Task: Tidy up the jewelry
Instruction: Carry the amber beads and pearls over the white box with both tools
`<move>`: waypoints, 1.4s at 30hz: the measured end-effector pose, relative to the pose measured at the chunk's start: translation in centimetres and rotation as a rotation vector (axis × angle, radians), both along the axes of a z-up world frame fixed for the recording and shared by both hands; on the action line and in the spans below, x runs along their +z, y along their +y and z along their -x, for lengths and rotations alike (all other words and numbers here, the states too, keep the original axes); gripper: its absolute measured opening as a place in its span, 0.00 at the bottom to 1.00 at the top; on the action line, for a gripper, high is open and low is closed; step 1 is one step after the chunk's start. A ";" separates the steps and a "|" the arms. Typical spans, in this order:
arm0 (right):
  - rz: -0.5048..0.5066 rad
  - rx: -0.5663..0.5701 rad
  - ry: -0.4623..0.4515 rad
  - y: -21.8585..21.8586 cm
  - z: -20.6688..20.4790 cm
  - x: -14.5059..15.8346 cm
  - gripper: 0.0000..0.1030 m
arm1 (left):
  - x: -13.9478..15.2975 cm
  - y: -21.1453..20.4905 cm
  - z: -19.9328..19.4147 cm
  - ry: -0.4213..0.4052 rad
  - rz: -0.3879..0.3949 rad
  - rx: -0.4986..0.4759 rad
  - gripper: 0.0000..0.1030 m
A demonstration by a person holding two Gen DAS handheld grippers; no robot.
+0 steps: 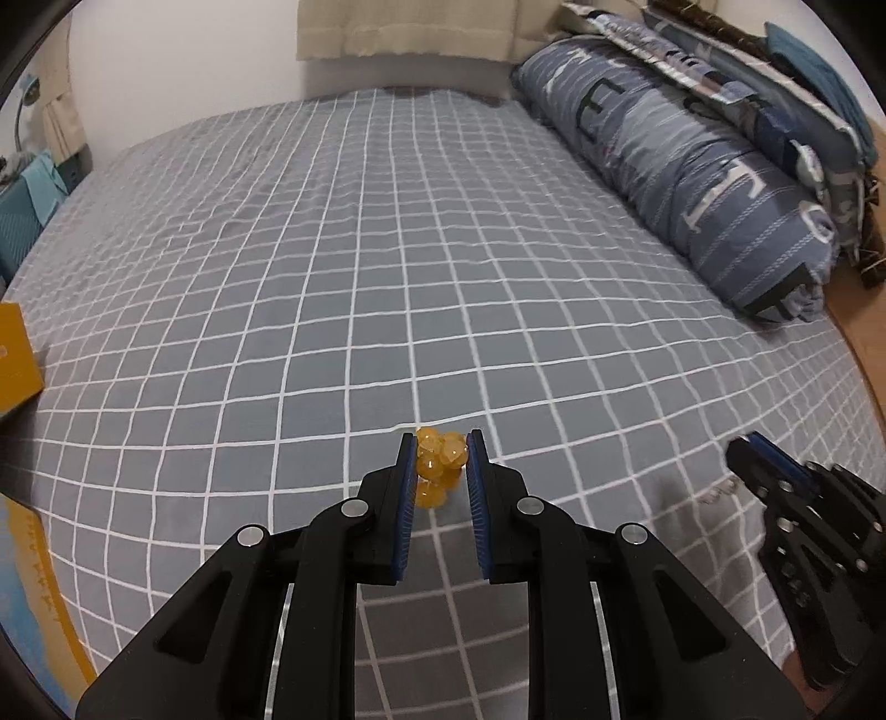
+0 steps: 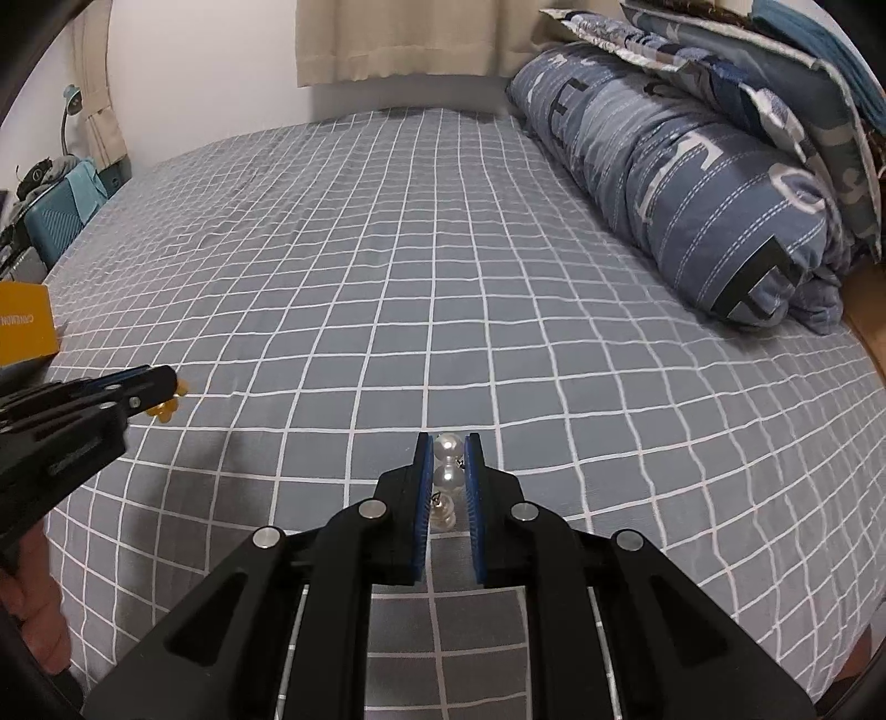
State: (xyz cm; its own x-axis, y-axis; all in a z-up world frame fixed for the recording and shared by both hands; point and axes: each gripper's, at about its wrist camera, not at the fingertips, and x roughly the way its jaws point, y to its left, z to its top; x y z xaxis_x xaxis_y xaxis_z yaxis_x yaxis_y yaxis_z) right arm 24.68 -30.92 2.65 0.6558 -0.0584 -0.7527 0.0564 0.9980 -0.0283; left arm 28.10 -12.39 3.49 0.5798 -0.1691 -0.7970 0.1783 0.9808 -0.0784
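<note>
My left gripper (image 1: 441, 443) is shut on an amber bead bracelet (image 1: 437, 462), bunched between its blue pads just above the grey checked bedsheet (image 1: 387, 249). My right gripper (image 2: 448, 443) is shut on a white pearl piece (image 2: 446, 476), whose pearls hang in a line between the pads. In the right wrist view the left gripper (image 2: 166, 382) shows at the left with the amber beads (image 2: 165, 409) at its tip. In the left wrist view the right gripper (image 1: 745, 448) shows at the right, with a pale piece (image 1: 720, 490) blurred under it.
A yellow box (image 2: 22, 324) sits on the bed's left edge and also shows in the left wrist view (image 1: 16, 360). A rolled blue duvet (image 2: 681, 183) and pillows (image 2: 775, 72) lie along the right side. A curtain (image 2: 398, 39) hangs at the far wall.
</note>
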 end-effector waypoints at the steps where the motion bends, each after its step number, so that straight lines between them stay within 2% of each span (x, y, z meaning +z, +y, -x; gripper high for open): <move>1: 0.003 -0.002 -0.003 0.0 0.1 0.2 0.10 | 0.3 0.0 0.3 -0.005 0.004 -0.004 0.17; 11: 0.013 0.013 -0.019 1.4 1.0 2.0 0.10 | 2.9 0.9 3.1 -0.023 -0.002 0.003 0.17; 19: 0.030 0.026 -0.028 2.3 1.2 2.8 0.10 | 3.5 3.3 4.2 -0.020 -0.017 0.033 0.17; 28: -0.026 0.061 -0.039 4.0 1.6 4.3 0.10 | 5.3 5.6 6.4 -0.067 -0.040 0.038 0.17; 42: -0.025 0.156 -0.076 10.8 3.2 6.2 0.10 | 6.7 10.7 9.1 -0.080 -0.030 0.097 0.17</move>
